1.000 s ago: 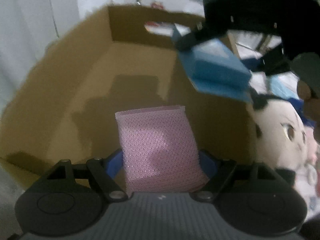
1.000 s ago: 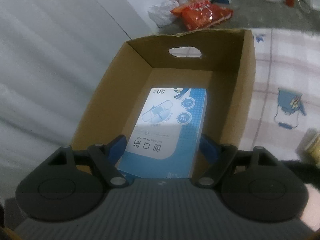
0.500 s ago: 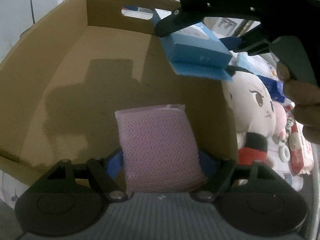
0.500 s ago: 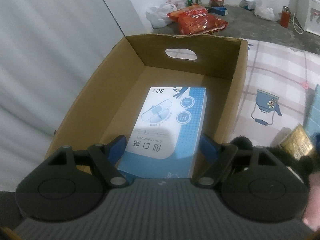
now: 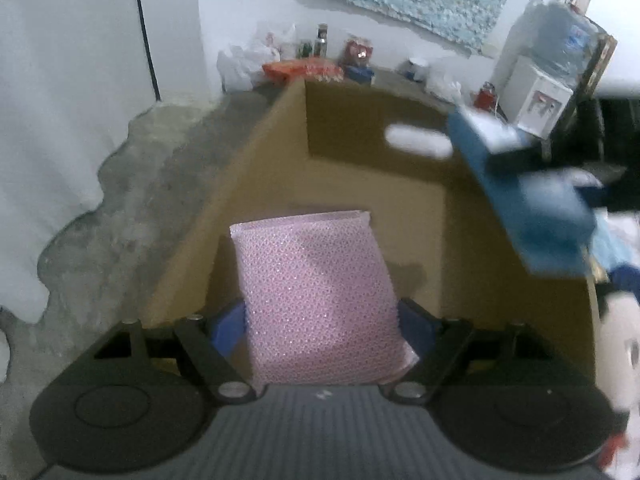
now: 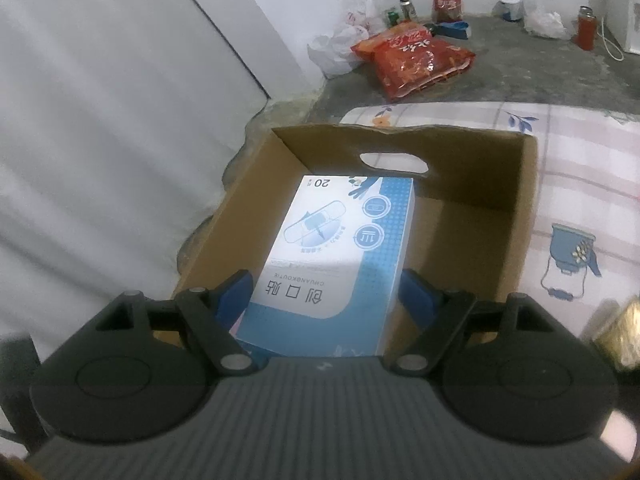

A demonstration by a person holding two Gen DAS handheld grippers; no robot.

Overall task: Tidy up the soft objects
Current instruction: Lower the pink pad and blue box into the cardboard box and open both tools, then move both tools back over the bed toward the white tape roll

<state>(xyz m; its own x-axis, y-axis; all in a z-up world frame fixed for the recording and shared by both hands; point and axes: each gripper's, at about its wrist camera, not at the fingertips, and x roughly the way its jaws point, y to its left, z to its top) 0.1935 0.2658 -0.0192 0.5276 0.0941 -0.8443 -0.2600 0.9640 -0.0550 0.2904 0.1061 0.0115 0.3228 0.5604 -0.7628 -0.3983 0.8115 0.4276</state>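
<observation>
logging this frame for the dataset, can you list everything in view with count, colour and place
pink mesh pouch: 1, pink, between the left gripper's fingers, over the box's near left part
blue box: 1, blue and white, between the right gripper's fingers, above the box
cardboard box: 1, brown, open, handle hole in far wall, on the patterned sheet
patterned sheet: 1, white with pink checks, right of the box
plush doll: 1, white face, right of the box, partly cut off
red snack bag: 1, red, on the grey floor beyond
water dispenser: 1, white, far right by the wall
left gripper: 1, black, blue pads
right gripper: 1, black, blue pads
</observation>
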